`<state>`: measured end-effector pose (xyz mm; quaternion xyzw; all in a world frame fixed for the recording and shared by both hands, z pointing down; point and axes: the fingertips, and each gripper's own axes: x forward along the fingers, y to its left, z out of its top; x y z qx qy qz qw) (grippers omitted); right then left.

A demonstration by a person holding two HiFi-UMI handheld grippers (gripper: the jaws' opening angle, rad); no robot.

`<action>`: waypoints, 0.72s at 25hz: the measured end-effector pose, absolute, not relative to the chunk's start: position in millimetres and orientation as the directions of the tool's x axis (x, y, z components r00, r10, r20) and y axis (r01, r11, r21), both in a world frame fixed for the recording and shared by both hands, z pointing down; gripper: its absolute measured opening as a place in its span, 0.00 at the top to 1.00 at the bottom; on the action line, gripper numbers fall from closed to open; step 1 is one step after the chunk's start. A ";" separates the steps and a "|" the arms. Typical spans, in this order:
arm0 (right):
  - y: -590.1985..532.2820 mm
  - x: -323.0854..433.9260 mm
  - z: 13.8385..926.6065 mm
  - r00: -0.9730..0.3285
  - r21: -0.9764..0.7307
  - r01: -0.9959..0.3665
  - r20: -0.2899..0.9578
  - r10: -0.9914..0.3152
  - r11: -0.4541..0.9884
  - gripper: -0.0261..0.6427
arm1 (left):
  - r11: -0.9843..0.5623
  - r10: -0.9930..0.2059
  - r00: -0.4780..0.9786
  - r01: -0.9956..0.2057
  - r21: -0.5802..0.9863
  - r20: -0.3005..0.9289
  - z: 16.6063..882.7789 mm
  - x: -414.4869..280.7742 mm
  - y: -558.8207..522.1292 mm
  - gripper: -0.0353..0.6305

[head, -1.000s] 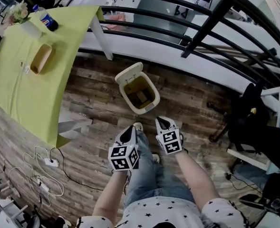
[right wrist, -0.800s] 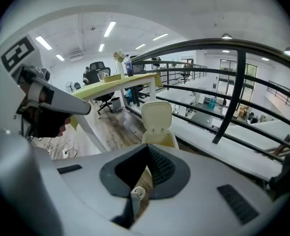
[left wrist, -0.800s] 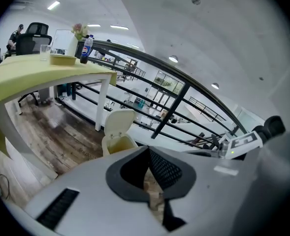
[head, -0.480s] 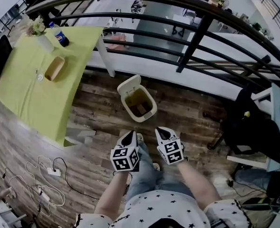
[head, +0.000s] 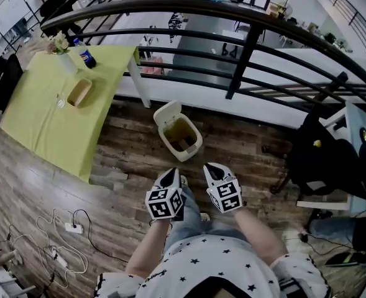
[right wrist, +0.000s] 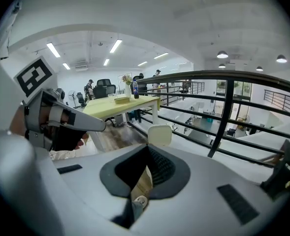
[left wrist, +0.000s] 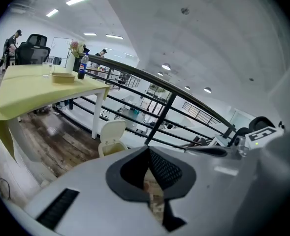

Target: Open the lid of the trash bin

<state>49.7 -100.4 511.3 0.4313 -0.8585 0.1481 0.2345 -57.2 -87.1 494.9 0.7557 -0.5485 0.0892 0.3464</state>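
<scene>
The cream trash bin (head: 181,141) stands on the wooden floor by the black railing, its lid (head: 166,113) tipped up and back, some rubbish visible inside. Both grippers are held close to the person's body, well short of the bin. My left gripper (head: 169,177) is shut with nothing in it, and so is my right gripper (head: 212,169) beside it. In the left gripper view the bin (left wrist: 109,146) with its raised lid (left wrist: 112,131) shows past the shut left gripper (left wrist: 148,149). In the right gripper view the lid (right wrist: 159,134) rises just above the shut right gripper (right wrist: 147,147).
A yellow-green table (head: 46,117) at the left carries a wooden tray (head: 79,92), a cola bottle (head: 87,58) and flowers (head: 60,43). A black railing (head: 232,73) runs behind the bin. Cables and a power strip (head: 71,228) lie at lower left. A black chair (head: 322,157) stands right.
The head view has pulled back and up, so the bin looks smaller and farther off. Both grippers stay shut, side by side in front of the body.
</scene>
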 end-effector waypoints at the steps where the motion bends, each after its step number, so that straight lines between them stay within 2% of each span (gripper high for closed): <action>1: -94.8 51.3 507.4 -0.518 -0.052 -0.812 0.525 -0.676 0.582 0.97 | -0.166 -0.768 0.386 -0.891 0.424 0.511 491.8 -55.6 -82.4 0.93; 18: -16.2 69.8 434.8 -0.556 -0.028 -0.800 0.413 -0.721 0.600 0.97 | -0.228 -0.809 0.401 -0.888 0.399 0.430 440.2 -34.8 -12.6 0.93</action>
